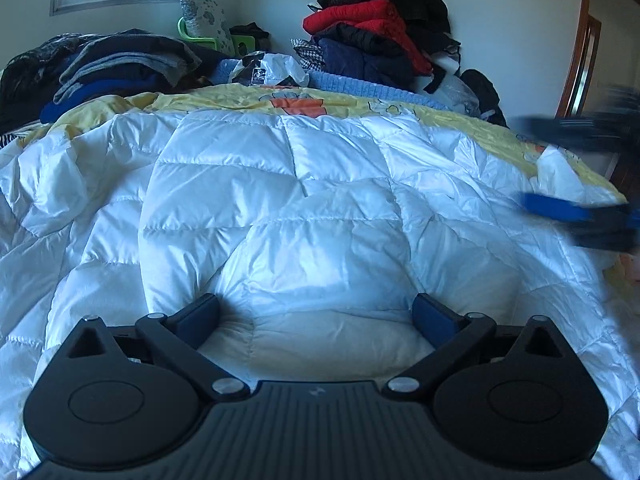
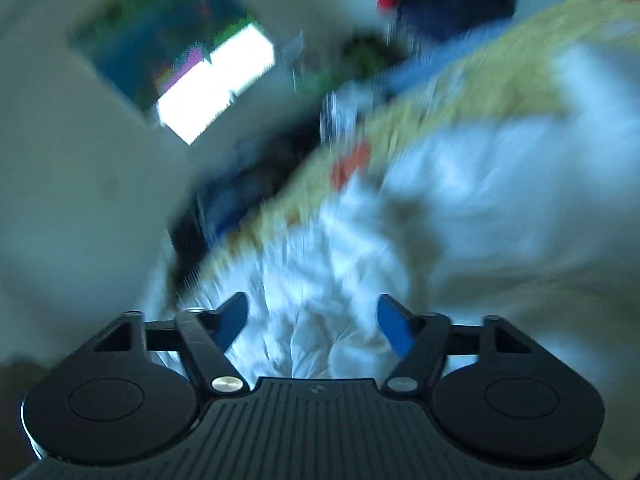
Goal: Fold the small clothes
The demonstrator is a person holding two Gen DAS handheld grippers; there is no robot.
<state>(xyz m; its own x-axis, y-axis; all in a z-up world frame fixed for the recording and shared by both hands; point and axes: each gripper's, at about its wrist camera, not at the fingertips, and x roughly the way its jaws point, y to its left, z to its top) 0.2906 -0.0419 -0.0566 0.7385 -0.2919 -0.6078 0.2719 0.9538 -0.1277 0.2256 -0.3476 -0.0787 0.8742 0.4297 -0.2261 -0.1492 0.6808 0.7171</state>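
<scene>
Both finger pairs stand apart and hold nothing: your left gripper (image 1: 316,316) is spread wide, low over the white quilted garment (image 1: 304,208) on the bed; your right gripper (image 2: 312,324) is also agape, its view badly smeared. From the left view it shows as a blur at the garment's right edge. The garment lies puffed and rumpled on the yellow bedcover (image 1: 248,98). Steady your right hand first, then pinch opposite edges evenly. Avoid catching the bedcover beneath.
</scene>
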